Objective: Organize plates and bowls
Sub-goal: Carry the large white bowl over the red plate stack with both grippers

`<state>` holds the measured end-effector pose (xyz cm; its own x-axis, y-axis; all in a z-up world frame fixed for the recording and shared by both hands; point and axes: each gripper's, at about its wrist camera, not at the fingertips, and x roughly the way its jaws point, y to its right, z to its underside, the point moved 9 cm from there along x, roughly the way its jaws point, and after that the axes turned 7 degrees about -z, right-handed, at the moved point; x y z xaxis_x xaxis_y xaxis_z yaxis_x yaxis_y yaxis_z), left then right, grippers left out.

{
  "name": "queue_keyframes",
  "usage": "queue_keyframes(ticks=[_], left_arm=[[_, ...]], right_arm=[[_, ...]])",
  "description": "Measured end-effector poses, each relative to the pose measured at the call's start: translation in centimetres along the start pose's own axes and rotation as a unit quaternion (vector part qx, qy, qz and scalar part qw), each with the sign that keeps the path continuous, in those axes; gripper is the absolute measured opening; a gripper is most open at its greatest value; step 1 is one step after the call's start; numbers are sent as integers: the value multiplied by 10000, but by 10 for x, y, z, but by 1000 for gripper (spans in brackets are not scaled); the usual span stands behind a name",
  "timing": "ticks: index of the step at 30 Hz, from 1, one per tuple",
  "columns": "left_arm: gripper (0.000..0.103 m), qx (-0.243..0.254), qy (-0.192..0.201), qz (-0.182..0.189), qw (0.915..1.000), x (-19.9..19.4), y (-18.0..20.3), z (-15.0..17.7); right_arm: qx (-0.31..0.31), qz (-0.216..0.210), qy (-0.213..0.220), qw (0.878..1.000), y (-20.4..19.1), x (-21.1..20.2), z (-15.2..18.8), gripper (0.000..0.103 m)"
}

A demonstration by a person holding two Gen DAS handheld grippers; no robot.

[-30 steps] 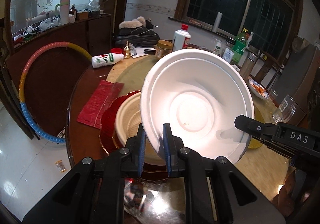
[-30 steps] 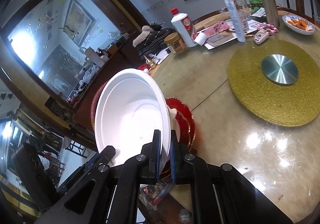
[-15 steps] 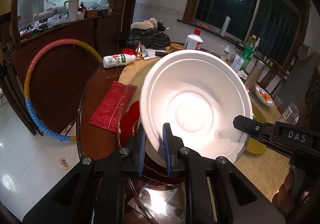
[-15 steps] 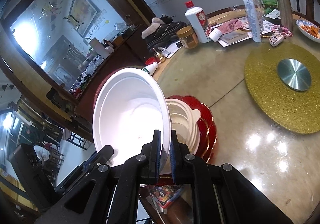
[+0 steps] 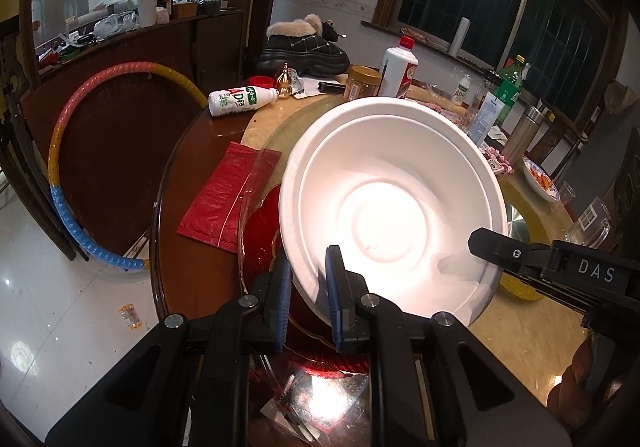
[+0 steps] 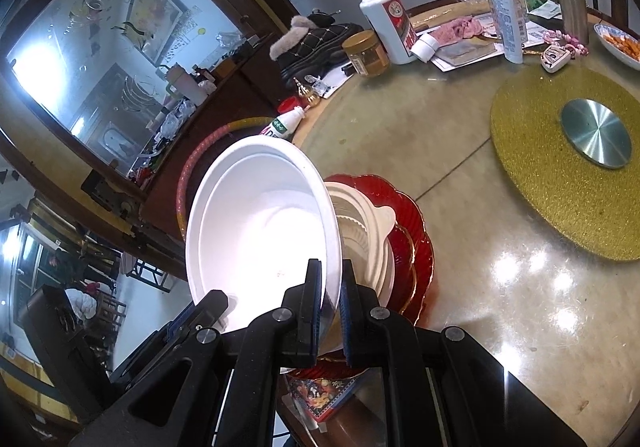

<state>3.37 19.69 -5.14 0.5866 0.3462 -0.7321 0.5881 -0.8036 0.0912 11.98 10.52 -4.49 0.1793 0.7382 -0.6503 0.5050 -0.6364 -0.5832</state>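
A large white foam bowl (image 5: 392, 191) is held tilted above the table by both grippers. My left gripper (image 5: 306, 279) is shut on its near rim. My right gripper (image 6: 330, 287) is shut on the opposite rim; its black finger shows in the left wrist view (image 5: 520, 255). The bowl also shows in the right wrist view (image 6: 260, 231). Beneath and beside it a cream ribbed bowl (image 6: 368, 231) sits on stacked red scalloped plates (image 6: 416, 243), whose edge shows in the left wrist view (image 5: 260, 231).
The round table (image 6: 460, 175) carries a gold turntable mat (image 6: 560, 167), a white liquor bottle (image 6: 388, 23), a jar (image 6: 366, 53), a lying milk bottle (image 5: 240, 99), a red packet (image 5: 224, 199) and a dish of orange food (image 5: 540, 179). A hula hoop (image 5: 68, 151) leans at the left.
Both grippers have lifted the white bowl and drawn it back from the stack. More of the cream bowl and red plates shows in the right wrist view.
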Motion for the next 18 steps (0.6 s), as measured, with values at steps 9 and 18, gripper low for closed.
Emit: queue_keyframes(ticks=[9,18], left_arm=[[14,11,-3,-40,10000,4,-2,-2],[14,142,-146,-69,9998,13,-3,-2]], right_arm=[[-2,52,-23,10000,-1,5,-1,9],[10,145,-148,9998,2,13,0,10]])
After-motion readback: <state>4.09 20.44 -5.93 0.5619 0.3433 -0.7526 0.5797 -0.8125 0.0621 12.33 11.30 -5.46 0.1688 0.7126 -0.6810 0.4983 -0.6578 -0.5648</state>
